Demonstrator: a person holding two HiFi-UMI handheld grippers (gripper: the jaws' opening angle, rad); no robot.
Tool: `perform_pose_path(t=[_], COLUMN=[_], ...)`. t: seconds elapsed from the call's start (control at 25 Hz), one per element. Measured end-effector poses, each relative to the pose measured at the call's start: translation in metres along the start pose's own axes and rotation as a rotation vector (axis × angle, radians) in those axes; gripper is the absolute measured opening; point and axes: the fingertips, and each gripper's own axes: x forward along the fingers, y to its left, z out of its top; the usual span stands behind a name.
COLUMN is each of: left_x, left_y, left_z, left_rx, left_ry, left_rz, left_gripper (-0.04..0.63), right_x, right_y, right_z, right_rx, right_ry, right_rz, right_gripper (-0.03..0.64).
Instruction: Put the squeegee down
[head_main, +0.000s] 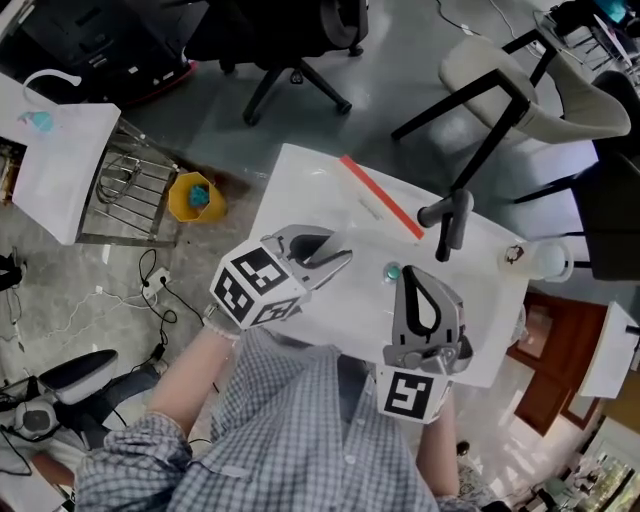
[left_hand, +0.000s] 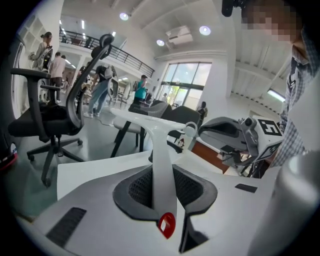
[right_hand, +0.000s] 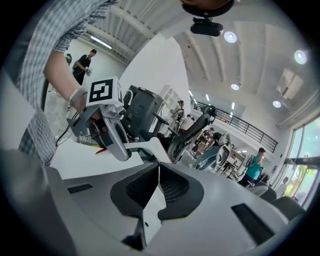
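Over the white tabletop (head_main: 300, 190) we hold a gripper in each hand. Our left gripper (head_main: 338, 256) is closed on the squeegee (head_main: 381, 197). Its white handle runs up between the two pads and fills the gap, and the red loop at its near end sits just in front of the jaws. From that grip the squeegee reaches out across the tabletop toward the far edge, where its red blade lies slantwise. We cannot tell whether the blade touches the surface or hangs just above it.

Our right gripper (head_main: 409, 274) sits just beside the left one, on its right, with its jaws pressed together and nothing between them. It points toward the squeegee but is apart from it. A small teal thing (head_main: 392, 270) lies on the tabletop just beside the right gripper's tip, and a white mug (head_main: 545, 262) stands near the right corner.

Beyond the tabletop we see a pale chair (head_main: 570, 115) and a black office chair (head_main: 295, 72). On the floor at the left, a yellow bin (head_main: 193, 197) stands beside a wire rack (head_main: 130, 190).
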Motion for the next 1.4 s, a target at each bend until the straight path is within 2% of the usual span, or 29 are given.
perform_pose_path(t=[0.16,0.36,0.44,0.64,0.92,1.04,1.4], left_x=[0.008,0.019,0.022,0.026,0.034,0.036,0.042], left_y=[0.005,0.01,0.013,0.02,0.022,0.022,0.022], left_z=[-0.017,-0.033,-0.038,-0.047,-0.064,-0.072,-0.085], left_rx=[0.018,0.046,0.061,0.08,0.201,0.288,0.446], left_ry=[0.085,0.179,0.211,0.269,0.4,0.459,0.544], left_rz=[-0.031,-0.055,-0.06,-0.062,-0.066,-0.053,-0.025], left_gripper=[0.089,0.089,0.087,0.089,0.089,0.089,0.089], right_x=[0.015,0.032,0.039,0.054,0.074,0.081,0.099], right_y=[0.013,0.034,0.041,0.059,0.077,0.086,0.113], right_z=[0.008,0.002,0.001,-0.006,-0.022,-0.025,-0.034], right_rx=[-0.122,-0.259,-0.307,-0.487,-0.665,-0.743,-0.843], right_ry=[-0.007,0.04,0.059,0.115,0.2,0.213,0.234], right_rz=[0.04,0.129,0.159,0.227,0.32,0.353,0.416], right_gripper=[0.01,0.013,0.099,0.123,0.14,0.154,0.167])
